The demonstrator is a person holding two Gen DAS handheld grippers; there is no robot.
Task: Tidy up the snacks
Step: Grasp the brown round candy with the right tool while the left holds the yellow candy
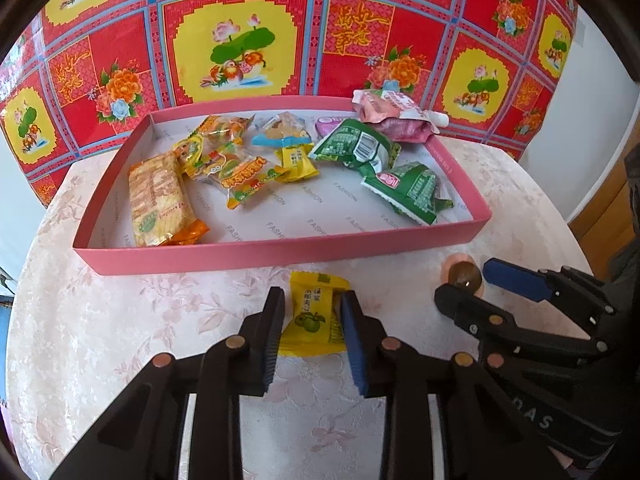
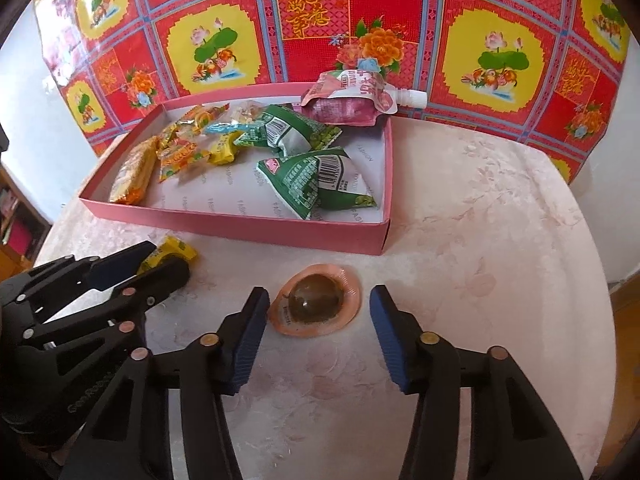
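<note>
A pink shallow box (image 1: 280,250) on the table holds several snack packets; it also shows in the right wrist view (image 2: 240,222). A small yellow candy packet (image 1: 316,312) lies on the cloth in front of the box, between the fingers of my left gripper (image 1: 314,312), whose pads touch its sides. In the right wrist view the packet (image 2: 176,250) peeks out past the left gripper (image 2: 156,264). A round sealed snack with a dark centre and peach rim (image 2: 316,300) lies between the spread fingers of my open right gripper (image 2: 318,312), not touched. The left wrist view shows this snack (image 1: 464,276) and the right gripper (image 1: 472,284).
Inside the box lie an orange cracker pack (image 1: 160,200), two green bags (image 1: 408,192), and a pink spouted pouch (image 1: 392,116) on its far right corner. A red and yellow patterned sheet (image 1: 240,40) stands behind the round table (image 2: 500,240). The table edge curves close on the right.
</note>
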